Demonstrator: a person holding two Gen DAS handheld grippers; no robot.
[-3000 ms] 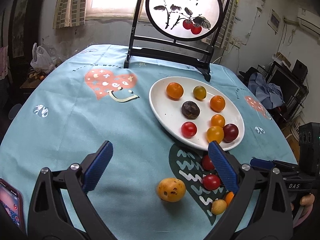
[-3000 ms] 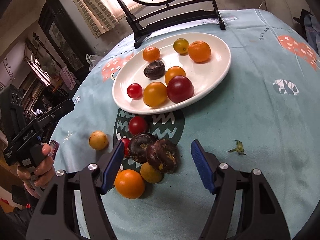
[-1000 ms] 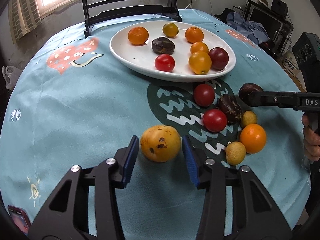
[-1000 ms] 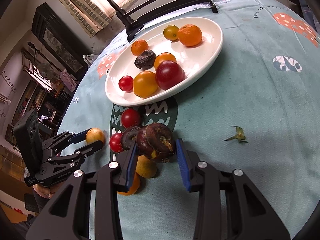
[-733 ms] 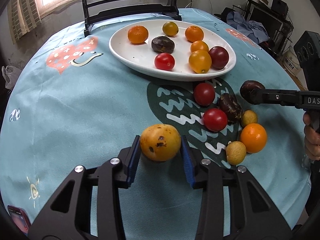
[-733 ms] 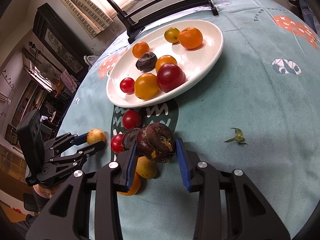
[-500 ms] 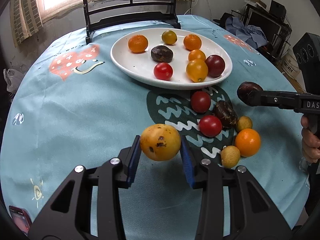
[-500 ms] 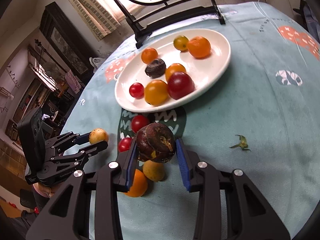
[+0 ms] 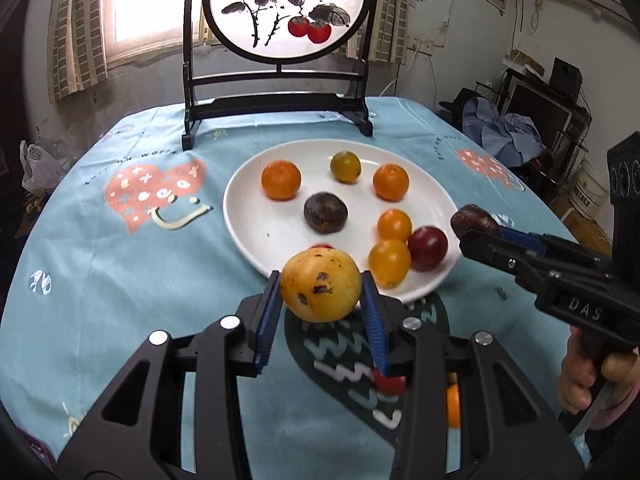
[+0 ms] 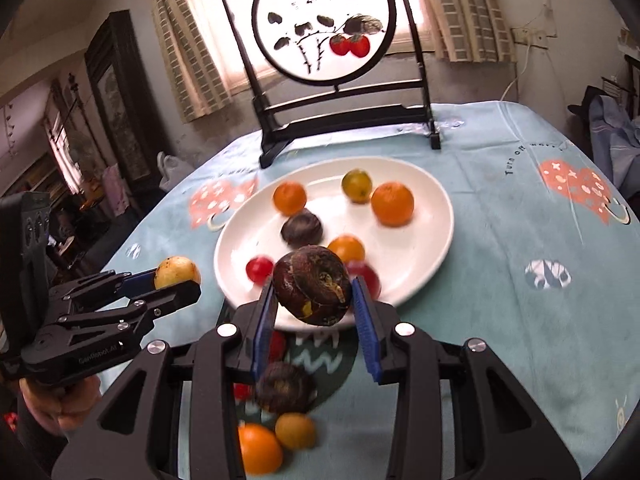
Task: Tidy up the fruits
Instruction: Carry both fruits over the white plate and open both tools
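My left gripper is shut on a yellow spotted fruit and holds it in the air just before the near rim of the white plate. My right gripper is shut on a dark purple fruit and holds it above the plate's near rim. The plate holds several fruits: oranges, tomatoes and a dark purple one. Each gripper shows in the other's view: the right one at the plate's right, the left one at its left.
Loose fruits lie on the blue tablecloth under the grippers: a dark purple fruit, an orange, a small yellow fruit and red tomatoes. A round painted screen on a black stand stands behind the plate.
Both grippers closed on their fruits, lifted them off the cloth and carried them forward and up to the plate's near rim.
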